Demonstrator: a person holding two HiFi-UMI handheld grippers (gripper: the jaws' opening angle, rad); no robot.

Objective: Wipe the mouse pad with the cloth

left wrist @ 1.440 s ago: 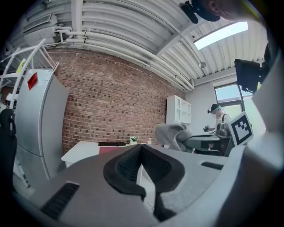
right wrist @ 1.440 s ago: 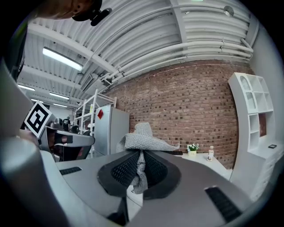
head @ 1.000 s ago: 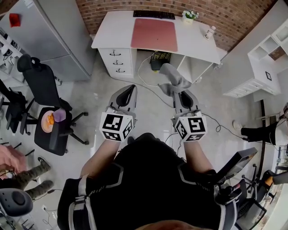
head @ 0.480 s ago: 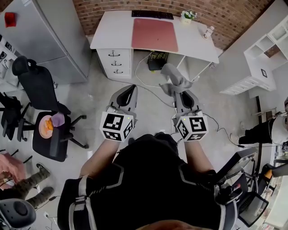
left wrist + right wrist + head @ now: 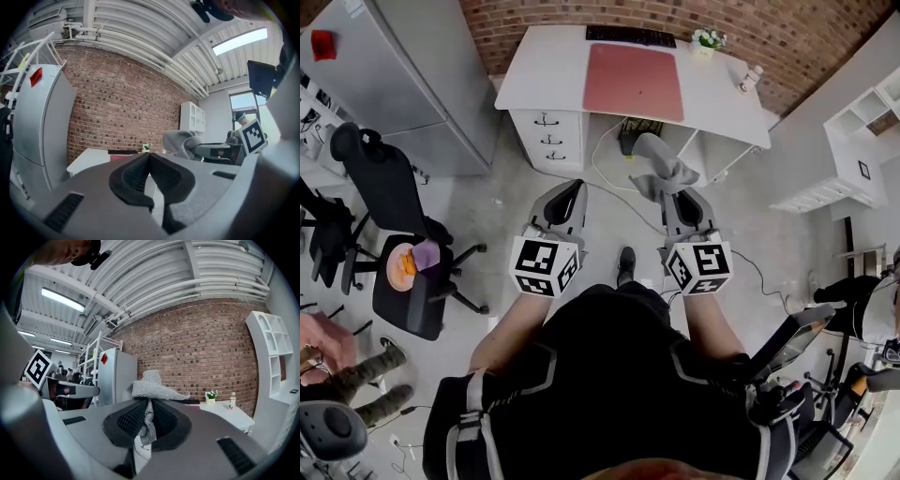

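Grey cloth [image 5: 149, 389] is clamped in the right gripper [image 5: 148, 405]. The left gripper [image 5: 150, 158] has its jaws together, holding nothing. The red mouse pad [image 5: 633, 82] lies on the white desk [image 5: 544, 75] at 12 o'clock, well apart from both grippers across the floor [image 5: 511, 192]. A keyboard [image 5: 630, 36] sits behind the pad, and an office chair [image 5: 403, 216] stands at 9 o'clock.

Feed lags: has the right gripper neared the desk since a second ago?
Yes, slightly: the right gripper, shut on the cloth, is nearer the desk.

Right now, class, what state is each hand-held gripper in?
Left hand-held gripper: closed, nothing between its jaws.
Right hand-held gripper: closed on the grey knitted cloth.
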